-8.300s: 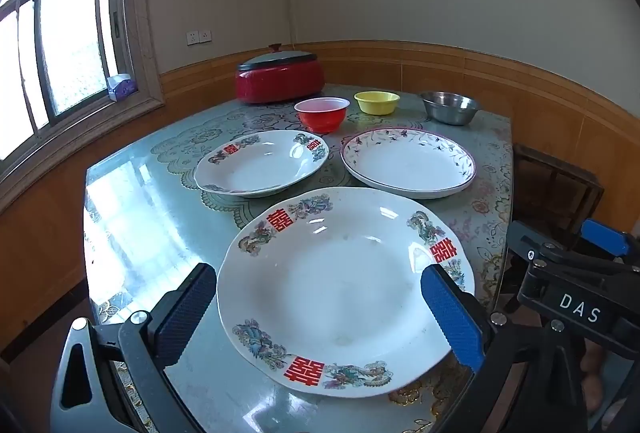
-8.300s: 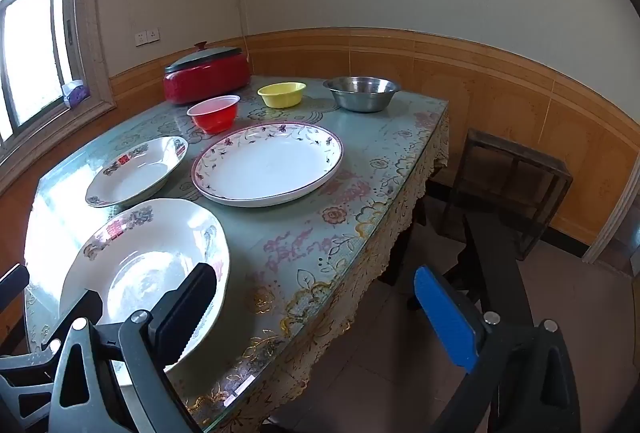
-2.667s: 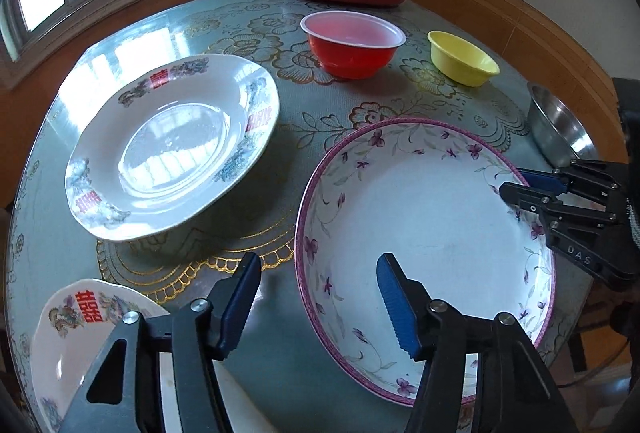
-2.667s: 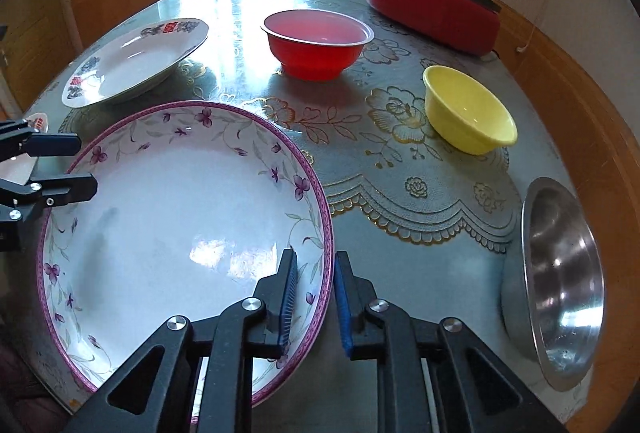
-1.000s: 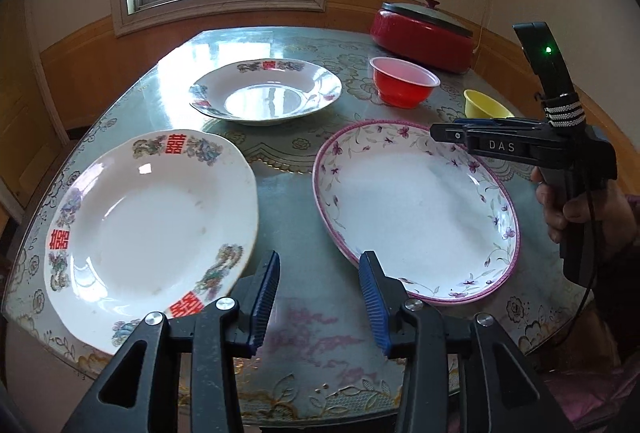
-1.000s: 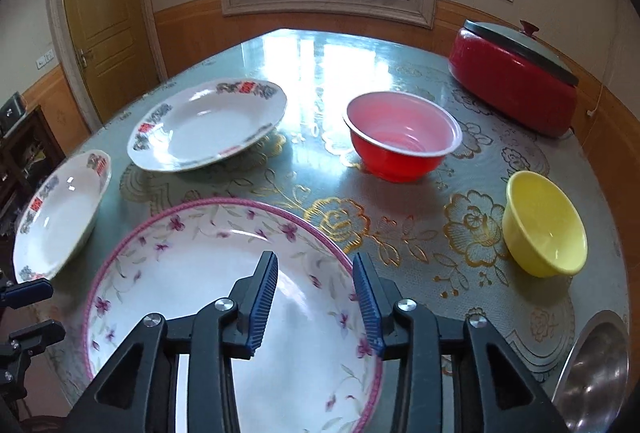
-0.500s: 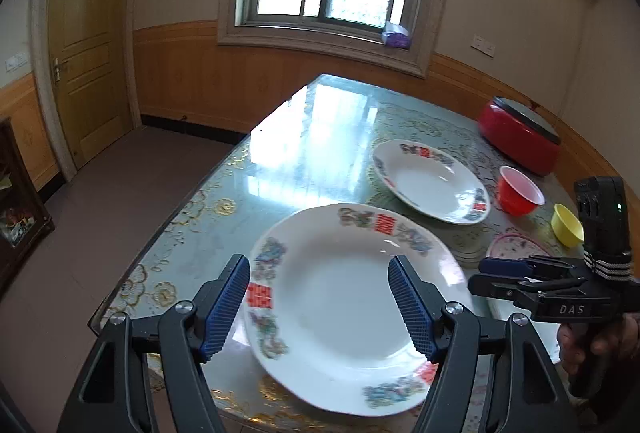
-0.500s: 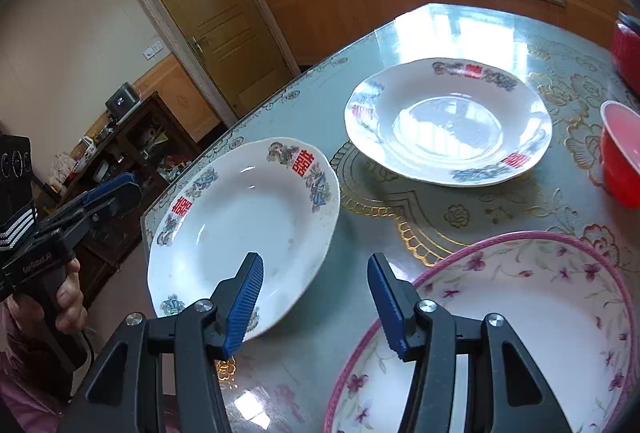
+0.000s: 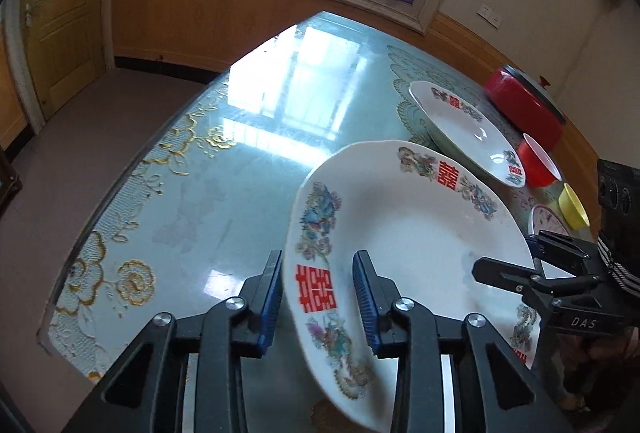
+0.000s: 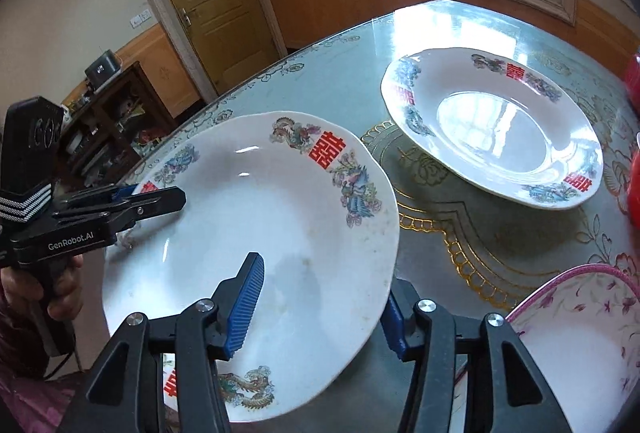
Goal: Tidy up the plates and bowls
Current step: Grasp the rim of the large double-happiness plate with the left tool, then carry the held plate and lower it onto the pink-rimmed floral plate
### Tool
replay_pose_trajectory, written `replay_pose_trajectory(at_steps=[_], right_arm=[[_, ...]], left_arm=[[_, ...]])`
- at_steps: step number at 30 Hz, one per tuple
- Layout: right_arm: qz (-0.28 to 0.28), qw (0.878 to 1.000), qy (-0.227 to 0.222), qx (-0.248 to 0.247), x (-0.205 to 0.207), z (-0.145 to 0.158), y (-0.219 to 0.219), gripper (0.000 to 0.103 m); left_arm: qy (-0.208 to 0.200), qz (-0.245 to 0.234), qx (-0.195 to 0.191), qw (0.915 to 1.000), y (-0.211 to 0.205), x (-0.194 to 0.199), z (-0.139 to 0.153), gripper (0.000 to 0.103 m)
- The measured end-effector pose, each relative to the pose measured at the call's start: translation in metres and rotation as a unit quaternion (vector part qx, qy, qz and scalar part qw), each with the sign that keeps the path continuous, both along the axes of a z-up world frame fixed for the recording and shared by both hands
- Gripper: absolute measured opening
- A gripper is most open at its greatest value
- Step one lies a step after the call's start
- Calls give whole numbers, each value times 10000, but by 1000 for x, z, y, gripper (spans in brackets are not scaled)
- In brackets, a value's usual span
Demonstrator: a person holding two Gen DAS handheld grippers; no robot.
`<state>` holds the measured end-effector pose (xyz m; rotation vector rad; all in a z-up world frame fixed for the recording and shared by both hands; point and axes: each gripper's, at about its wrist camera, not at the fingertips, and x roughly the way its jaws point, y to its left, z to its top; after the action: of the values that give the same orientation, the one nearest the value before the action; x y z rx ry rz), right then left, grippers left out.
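A white plate with red characters point(image 9: 400, 253) point(image 10: 260, 213) lies near the table's front edge. My left gripper point(image 9: 318, 297) has its jaws closing with the plate's left rim between them; a gap still shows at the pads. From the right wrist view the left gripper point(image 10: 160, 197) straddles that same rim. My right gripper point(image 10: 320, 309) stands open across the opposite rim, one pad over the plate, the other outside its edge. It also shows as the right gripper point(image 9: 504, 257) in the left wrist view. A second white plate point(image 10: 492, 129) and a purple-rimmed plate point(image 10: 580, 333) rest farther along the table.
A red bowl point(image 9: 538, 161), a yellow bowl point(image 9: 574, 205) and a red lidded pot point(image 9: 524, 105) stand behind the plates. The glass-topped table point(image 9: 180, 193) ends close on the left above bare floor. A dark cabinet point(image 10: 108, 121) and a door stand beyond.
Both grippers have swung over from the purple-rimmed plate to the near white plate. The left jaws opened wide, then narrowed around its rim. The right gripper now straddles the far rim.
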<state>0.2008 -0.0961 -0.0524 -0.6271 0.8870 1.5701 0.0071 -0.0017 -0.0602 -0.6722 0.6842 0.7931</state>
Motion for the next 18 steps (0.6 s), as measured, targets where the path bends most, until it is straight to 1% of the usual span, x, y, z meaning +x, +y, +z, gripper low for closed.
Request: replay_pose_trajectory(at_steps=[1, 2, 4, 5, 6, 9, 12, 14, 18], right_arm=[[14, 9998, -178, 26, -3, 0, -1, 54], [12, 9996, -274, 7, -6, 1, 0, 54], [-164, 9995, -280, 2, -1, 2, 0, 46], [-254, 9994, -233, 5, 2, 2, 0, 39], [-312, 9993, -206, 41, 5, 4, -2, 36], [-286, 9990, -343, 69, 3, 4, -5, 36], [-337, 9988, -349, 89, 2, 2, -7, 36], [-369, 9989, -262, 151, 4, 2, -10, 36], [-435, 9986, -74, 290, 8, 7, -15, 36]], left_arm=[[100, 10, 176, 9998, -2, 3, 1, 33], [163, -15, 243, 9996, -3, 5, 1, 34], [64, -10, 158, 9999, 0, 2, 0, 32], [68, -31, 160, 9998, 0, 2, 1, 32], [97, -68, 210, 9997, -1, 2, 1, 32], [104, -146, 267, 9995, 0, 4, 1, 32], [108, -143, 275, 9995, 0, 5, 1, 32], [89, -168, 294, 9994, -2, 3, 2, 32], [39, -152, 216, 9996, -2, 3, 2, 32]])
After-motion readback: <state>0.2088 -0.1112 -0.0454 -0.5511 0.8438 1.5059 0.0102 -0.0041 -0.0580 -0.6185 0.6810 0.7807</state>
